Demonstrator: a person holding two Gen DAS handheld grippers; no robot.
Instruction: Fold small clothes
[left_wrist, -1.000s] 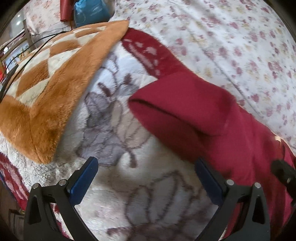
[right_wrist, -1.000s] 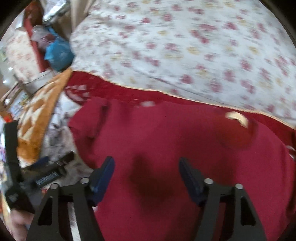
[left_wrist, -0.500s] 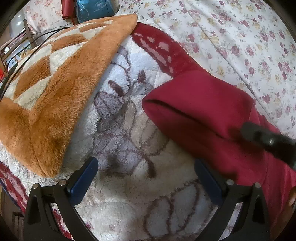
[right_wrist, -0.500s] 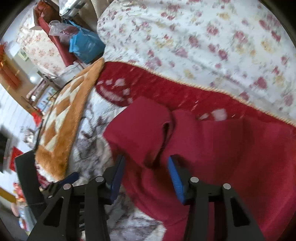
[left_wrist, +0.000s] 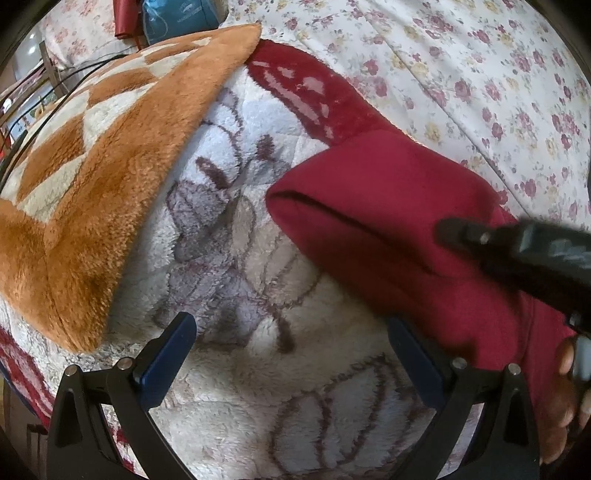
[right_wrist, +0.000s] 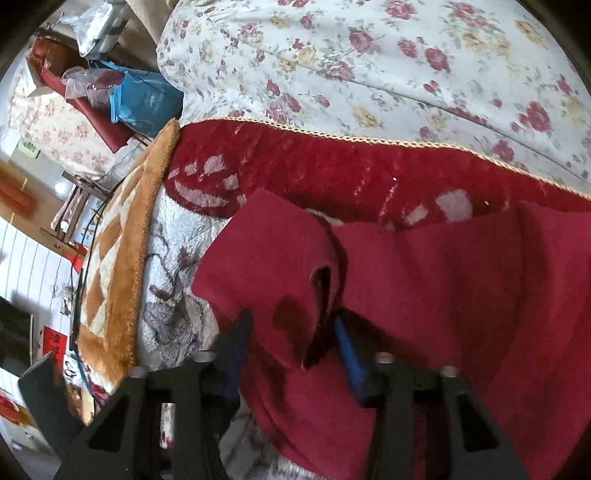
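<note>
A dark red garment (left_wrist: 399, 221) lies on a fluffy white blanket with grey-brown flower prints (left_wrist: 236, 280). Its folded sleeve end points left. My left gripper (left_wrist: 291, 354) is open and empty, low over the blanket, with the garment just past its right finger. My right gripper (right_wrist: 291, 332) straddles the sleeve fold of the red garment (right_wrist: 424, 295), jaws partly closed with the cloth between the blue pads; I cannot tell if they pinch it. The right gripper also shows in the left wrist view (left_wrist: 517, 254), lying across the garment.
An orange and cream checkered fleece (left_wrist: 88, 162) lies at the left. The blanket's red border (right_wrist: 332, 173) and a floral bedsheet (right_wrist: 369, 66) lie beyond. A blue bag (right_wrist: 144, 99) and clutter sit off the bed's far left.
My right gripper has swung left to the sleeve fold and narrowed around it. It has come further into the left wrist view. My left gripper stays open and has barely moved.
</note>
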